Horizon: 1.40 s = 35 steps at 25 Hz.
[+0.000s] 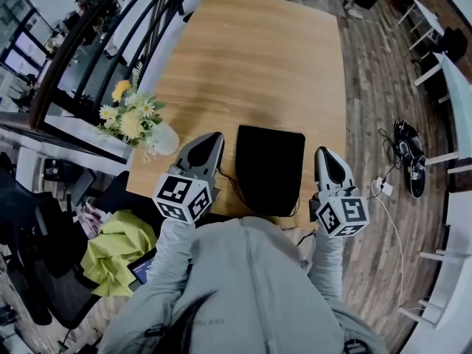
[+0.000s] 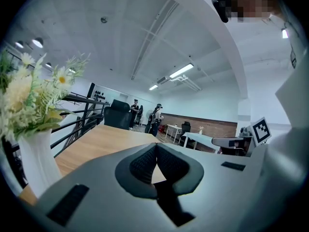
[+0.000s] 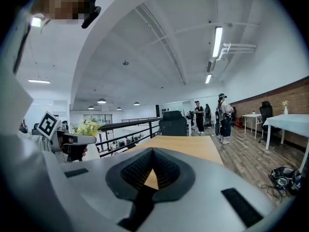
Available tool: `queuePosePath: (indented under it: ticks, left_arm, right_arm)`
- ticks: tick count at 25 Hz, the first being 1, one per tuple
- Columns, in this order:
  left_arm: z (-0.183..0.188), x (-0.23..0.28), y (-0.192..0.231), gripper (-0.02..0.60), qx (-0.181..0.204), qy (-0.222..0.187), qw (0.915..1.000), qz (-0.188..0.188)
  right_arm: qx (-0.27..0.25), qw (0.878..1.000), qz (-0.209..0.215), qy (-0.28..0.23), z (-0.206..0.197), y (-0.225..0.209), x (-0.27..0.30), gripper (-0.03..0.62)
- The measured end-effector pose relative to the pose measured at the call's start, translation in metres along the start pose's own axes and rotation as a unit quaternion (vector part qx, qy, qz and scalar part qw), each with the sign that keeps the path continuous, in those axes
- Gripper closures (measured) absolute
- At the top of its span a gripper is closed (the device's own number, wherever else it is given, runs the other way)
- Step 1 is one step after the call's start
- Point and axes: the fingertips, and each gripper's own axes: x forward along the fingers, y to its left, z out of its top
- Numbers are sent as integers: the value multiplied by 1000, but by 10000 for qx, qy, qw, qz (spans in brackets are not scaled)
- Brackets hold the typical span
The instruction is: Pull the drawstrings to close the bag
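Note:
A flat black bag (image 1: 270, 169) lies on the wooden table (image 1: 258, 65) close to its near edge, just in front of the person. A thin drawstring (image 1: 230, 184) trails from its left side, and another cord (image 1: 298, 209) hangs at its lower right corner. My left gripper (image 1: 215, 136) is left of the bag and my right gripper (image 1: 322, 151) is right of it, both pointing away over the table. In the left gripper view the pads (image 2: 145, 161) meet at the tip with nothing between them. The right gripper's pads (image 3: 164, 166) meet the same way. I see no cord in either.
A white vase of yellow and white flowers (image 1: 136, 120) stands at the table's left near corner, close to the left gripper. A black railing (image 1: 96, 43) runs along the left. A yellow-green cloth (image 1: 118, 253) lies lower left. Cables and shoes (image 1: 405, 153) are on the floor at right.

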Motion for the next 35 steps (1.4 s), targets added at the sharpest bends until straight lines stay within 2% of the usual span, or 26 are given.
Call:
queuePosePath:
  ticks: [16,23,35]
  left_arm:
    - [-5,5,10,555,-34,177,9998,-95]
    - [-7,9,19,554,-78,240,9996,-138]
    - [-15,16,26,554,-177,419,9987,-246]
  right_arm:
    - [59,9997,-221,53,-4,-2,5,572]
    - [-93,9994,-289,188,-6,0,14,572]
    - [19,9984,-456,323,-13,-1,13,572]
